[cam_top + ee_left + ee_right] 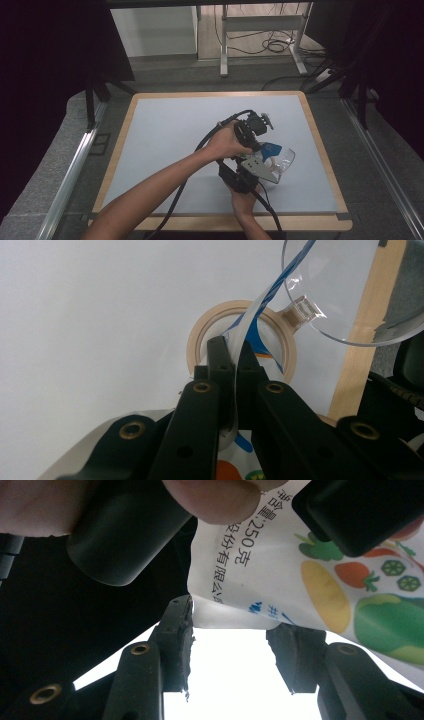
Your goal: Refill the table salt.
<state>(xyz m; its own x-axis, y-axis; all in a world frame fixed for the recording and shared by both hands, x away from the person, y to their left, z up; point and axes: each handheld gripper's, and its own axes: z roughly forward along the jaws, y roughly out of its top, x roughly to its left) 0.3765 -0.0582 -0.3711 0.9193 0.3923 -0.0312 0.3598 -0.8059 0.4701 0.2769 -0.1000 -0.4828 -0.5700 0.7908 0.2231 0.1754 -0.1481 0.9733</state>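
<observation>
We see the left gripper (231,352) with its black fingers (218,357) closed on the thin edge of a white printed plastic pouch with blue markings and vegetable pictures (245,325), held up over the pale grey bench (175,135) toward its right side. Just beside the pouch hangs a clear round plastic bowl (340,285), and a tan ring of tape (200,330) lies on the bench below. The right gripper (232,630) has its fingers (177,630) part open around the pouch's lower edge, and they seem to touch it, though the backlit view leaves any firm grip unclear.
</observation>
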